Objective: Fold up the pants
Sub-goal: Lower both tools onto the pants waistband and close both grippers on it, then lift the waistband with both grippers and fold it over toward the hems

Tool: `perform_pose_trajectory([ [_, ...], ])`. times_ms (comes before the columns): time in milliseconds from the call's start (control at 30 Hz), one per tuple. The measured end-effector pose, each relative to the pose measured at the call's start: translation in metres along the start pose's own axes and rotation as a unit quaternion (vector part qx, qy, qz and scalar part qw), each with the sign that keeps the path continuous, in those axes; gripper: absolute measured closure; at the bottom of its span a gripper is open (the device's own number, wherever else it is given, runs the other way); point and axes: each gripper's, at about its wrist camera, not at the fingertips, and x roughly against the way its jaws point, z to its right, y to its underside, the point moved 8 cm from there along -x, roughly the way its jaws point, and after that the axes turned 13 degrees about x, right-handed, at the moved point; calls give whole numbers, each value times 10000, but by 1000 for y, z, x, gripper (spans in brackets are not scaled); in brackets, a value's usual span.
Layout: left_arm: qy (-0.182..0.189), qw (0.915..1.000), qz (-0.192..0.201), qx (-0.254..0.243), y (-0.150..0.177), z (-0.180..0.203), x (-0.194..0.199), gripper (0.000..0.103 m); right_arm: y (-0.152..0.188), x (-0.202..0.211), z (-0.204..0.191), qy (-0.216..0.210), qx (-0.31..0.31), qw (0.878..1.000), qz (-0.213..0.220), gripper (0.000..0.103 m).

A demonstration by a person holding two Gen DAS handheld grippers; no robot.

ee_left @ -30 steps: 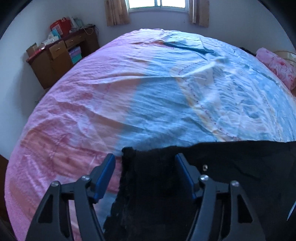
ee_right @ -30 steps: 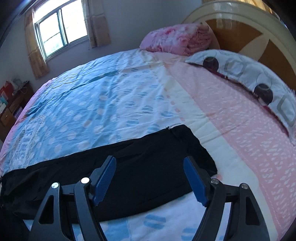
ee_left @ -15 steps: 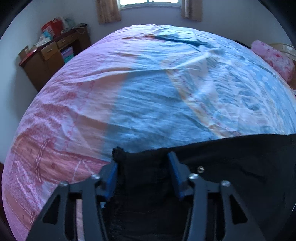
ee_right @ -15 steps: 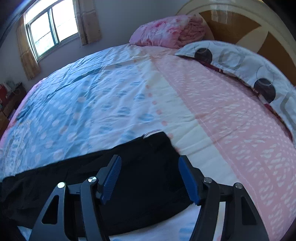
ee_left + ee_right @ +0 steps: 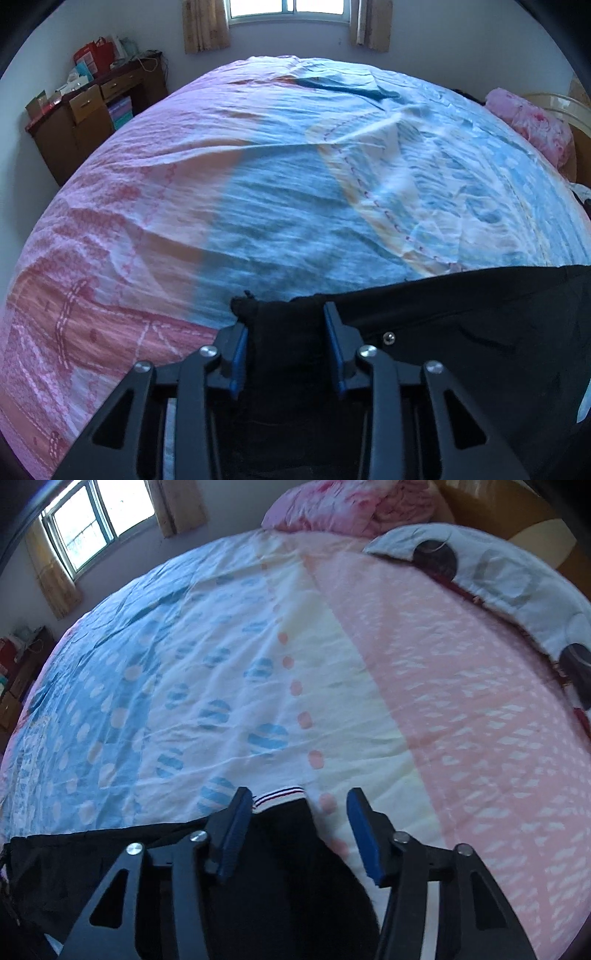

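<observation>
The long black fabric pants [image 5: 461,332] lie along the near side of the patterned blue-and-pink bedsheet [image 5: 295,184]. The left gripper [image 5: 286,332] has just closed, pinching one bunched end. The right gripper [image 5: 299,827] has been closing and has shifted to the striped-trim far corner at the other end, cloth between its pads but not yet pinched, so the lift looks imminent.

The black fabric pants [image 5: 280,867] carry a white cuff band with red and dark stripes [image 5: 279,796]. The cotton bed sheet [image 5: 332,686] runs in blue, cream and pink bands with pale dots and striped blue circles. Each black claw [image 5: 285,325] has blue pads [image 5: 360,830].
</observation>
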Motion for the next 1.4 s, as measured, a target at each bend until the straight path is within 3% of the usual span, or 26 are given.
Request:
perform_pose_trajectory([
  [67,-24,10000,-2,-25,0,1,-1,66,0,-9,-5,-55,91,9999,-91,51],
  [267,33,10000,-56,34,-1,-1,-2,66,-4,-16,-12,-259,45,9996,75,74],
  [300,57,10000,-48,33,-1,-1,-1,68,-4,-13,-12,-279,32,9995,153,86],
  [333,129,9999,-20,31,-2,-1,2,71,-5,-5,-14,-352,29,9989,320,91],
  [533,420,9986,310,51,-8,-3,28,74,-7,37,-20,-345,109,9955,877,92],
  [767,606,9965,561,90,-15,-4,60,74,-3,81,-22,-384,128,9916,1227,92],
  [1133,920,9914,899,220,-16,-8,101,74,26,172,-24,-529,115,9799,1920,92],
  [1400,1172,9863,1127,272,0,-17,141,74,59,218,-21,-578,72,9751,2139,92],
])
